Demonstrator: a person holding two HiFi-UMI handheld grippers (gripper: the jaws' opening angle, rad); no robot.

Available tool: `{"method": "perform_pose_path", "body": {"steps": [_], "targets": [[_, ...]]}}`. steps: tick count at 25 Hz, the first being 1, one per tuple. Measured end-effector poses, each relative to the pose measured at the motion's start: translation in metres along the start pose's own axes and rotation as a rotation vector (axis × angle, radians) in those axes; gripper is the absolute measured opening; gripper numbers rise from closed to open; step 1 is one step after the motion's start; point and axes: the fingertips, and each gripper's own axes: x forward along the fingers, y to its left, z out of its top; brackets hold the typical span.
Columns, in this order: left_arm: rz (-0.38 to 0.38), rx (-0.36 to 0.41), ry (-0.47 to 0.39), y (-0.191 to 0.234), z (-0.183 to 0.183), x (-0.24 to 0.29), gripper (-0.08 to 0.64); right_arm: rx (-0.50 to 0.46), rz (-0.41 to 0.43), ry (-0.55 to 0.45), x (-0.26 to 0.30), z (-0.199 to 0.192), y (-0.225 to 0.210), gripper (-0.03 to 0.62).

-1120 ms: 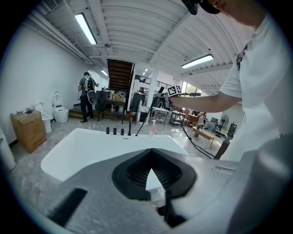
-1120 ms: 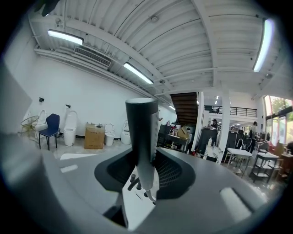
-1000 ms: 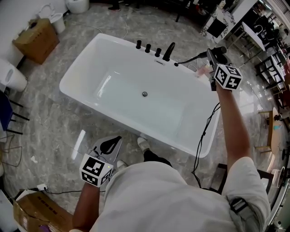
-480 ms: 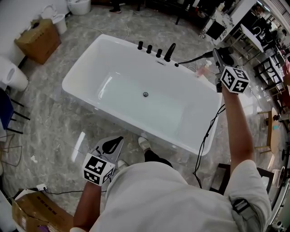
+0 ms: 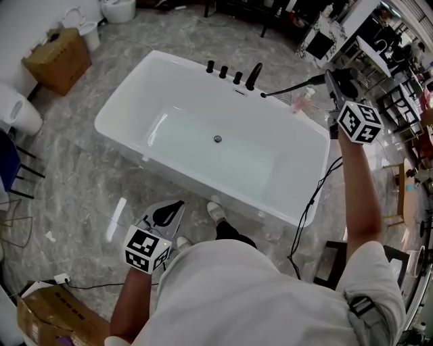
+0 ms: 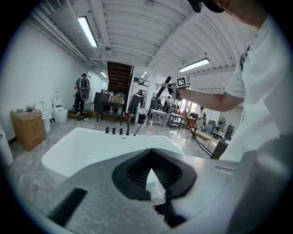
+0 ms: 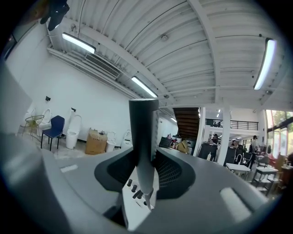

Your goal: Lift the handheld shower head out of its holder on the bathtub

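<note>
I'm looking down on a grey marbled floor [image 5: 81, 176]. A closed cardboard box [image 5: 57, 57] stands at the upper left of the head view. A white toilet [image 5: 118, 8] sits beyond it, and another white fixture [image 5: 13, 111] sits at the left edge. Part of a blue chair [image 5: 5, 165] shows just below that. A second cardboard box [image 5: 51, 317] lies open at the bottom left. On the right, a black cable [image 5: 306, 203] trails across the floor. In the left gripper view I see a dark staircase [image 6: 120, 75] at the back, a person with a backpack [image 6: 82, 89] near a table, and a strip light [image 6: 87, 31] overhead.
</note>
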Motion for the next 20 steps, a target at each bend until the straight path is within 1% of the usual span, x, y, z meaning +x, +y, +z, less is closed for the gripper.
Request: {"method": "perform_pose_path", "body": {"steps": [10, 20], "targets": [[-0.009, 0.001, -0.012, -0.001, -0.011, -0.023, 0.008, -0.036, 0.012, -0.06, -0.042, 0.046, 0.031, 0.146], [-0.006, 0.002, -0.023, 0.002, -0.021, -0.042, 0.006, -0.055, 0.045, -0.099, -0.085, 0.085, 0.069, 0.146]]}}
